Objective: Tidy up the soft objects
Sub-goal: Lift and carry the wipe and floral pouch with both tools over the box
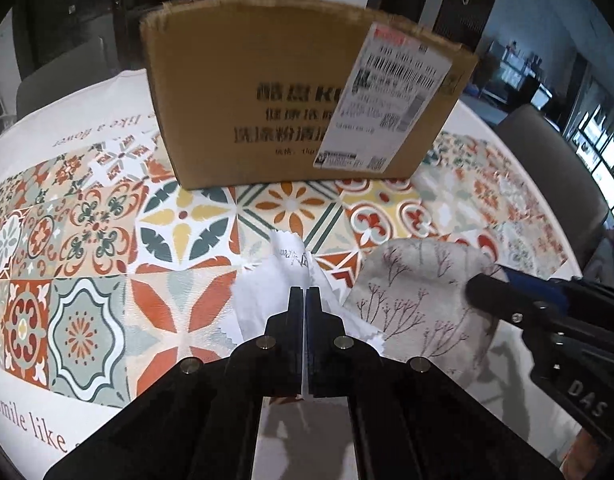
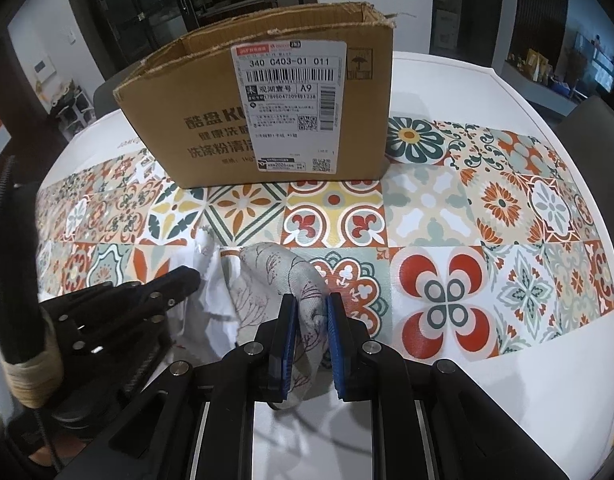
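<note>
Both hands are holding a cloth, and nothing can be seen inside the cardboard box [image 2: 267,120] from these angles. The left gripper [image 1: 305,296] is pinching the white cloth [image 1: 275,280], its fingers pressed fully together on a fold of it. The right gripper [image 2: 311,304] is clamping the tree-print cloth [image 2: 275,280], fingers nearly closed with the bunched fabric between the blue pads [image 2: 287,344]. Both cloths are sitting close together on the patterned table [image 2: 467,240], near its front edge and well short of the box. Judging by this, the sorting is only beginning: both pieces are grasped, and carrying them to the open box is probably what is left.
</note>
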The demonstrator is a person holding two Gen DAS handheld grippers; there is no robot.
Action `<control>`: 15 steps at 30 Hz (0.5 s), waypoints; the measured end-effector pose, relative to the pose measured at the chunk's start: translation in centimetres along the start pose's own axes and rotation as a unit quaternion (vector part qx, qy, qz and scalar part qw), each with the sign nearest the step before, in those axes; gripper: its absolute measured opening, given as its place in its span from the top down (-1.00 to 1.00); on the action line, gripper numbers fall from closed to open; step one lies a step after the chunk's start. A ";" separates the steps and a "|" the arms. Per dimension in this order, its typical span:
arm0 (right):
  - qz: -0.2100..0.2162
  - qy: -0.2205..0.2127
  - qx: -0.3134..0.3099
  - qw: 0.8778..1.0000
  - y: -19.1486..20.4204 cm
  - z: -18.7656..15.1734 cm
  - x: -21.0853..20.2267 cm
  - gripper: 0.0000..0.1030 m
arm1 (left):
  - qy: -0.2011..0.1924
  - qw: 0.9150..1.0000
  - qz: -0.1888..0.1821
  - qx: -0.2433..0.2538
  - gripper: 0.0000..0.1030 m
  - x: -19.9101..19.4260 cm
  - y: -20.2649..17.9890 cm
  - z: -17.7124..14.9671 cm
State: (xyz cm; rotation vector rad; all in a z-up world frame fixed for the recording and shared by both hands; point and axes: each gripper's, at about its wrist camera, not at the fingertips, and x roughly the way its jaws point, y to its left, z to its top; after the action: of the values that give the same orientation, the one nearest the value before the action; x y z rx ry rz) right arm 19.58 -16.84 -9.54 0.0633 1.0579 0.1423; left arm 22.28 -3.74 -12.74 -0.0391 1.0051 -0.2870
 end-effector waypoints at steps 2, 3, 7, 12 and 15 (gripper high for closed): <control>0.001 -0.006 0.000 1.000 0.1 0.0 -0.4 0.67 | -0.009 1.000 -0.005 -0.004 0.94 -0.8 -0.2 0.2; 0.002 -0.008 0.000 1.000 0.1 0.0 -0.7 0.67 | -0.013 1.000 -0.006 -0.006 0.94 -1.1 -0.2 0.2; 0.002 -0.024 0.002 1.000 0.1 0.1 -1.8 0.67 | -0.031 0.999 -0.007 -0.013 0.94 -2.6 -0.3 0.4; 0.000 -0.049 -0.001 0.999 0.3 0.4 -3.5 0.67 | -0.058 0.998 -0.006 -0.015 0.94 -4.7 -0.7 0.7; 0.001 -0.065 -0.003 0.998 0.4 0.7 -4.5 0.67 | -0.078 0.997 -0.004 -0.013 0.94 -6.2 -0.8 1.1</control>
State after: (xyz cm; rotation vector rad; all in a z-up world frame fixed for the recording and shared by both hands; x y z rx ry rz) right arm 17.93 -17.11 -5.25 0.0675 0.9279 0.1403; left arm 19.91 -3.00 -6.97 -0.0869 0.8542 -0.2734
